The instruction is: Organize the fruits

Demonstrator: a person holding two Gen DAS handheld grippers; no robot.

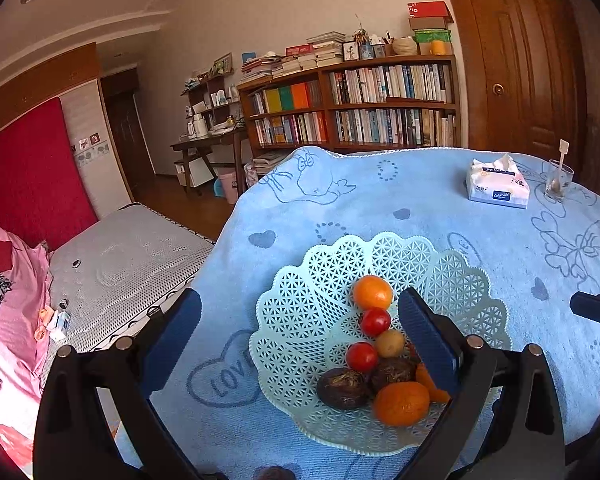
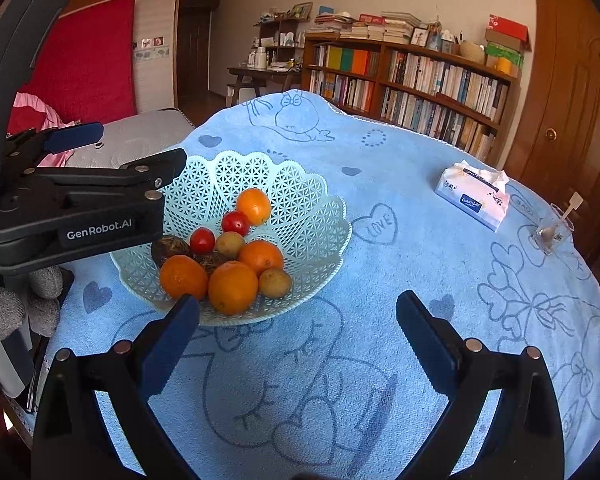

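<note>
While both tools hung over the blue cloth [image 2: 380, 240], the fruits lay heaped in the lattice basket [image 2: 300, 184], just ahead and left of the right gripper [image 2: 298, 338], whose jaws stood wide apart and empty. The left gripper [image 1: 300, 334] also gaped empty, its right finger above the pile, beside a cherry tomato [image 1: 375, 321] and an orange [image 1: 373, 292]. The round fruit would probably roll if nudged, and a careless descent might tip the light basket or squash a tomato.
</note>
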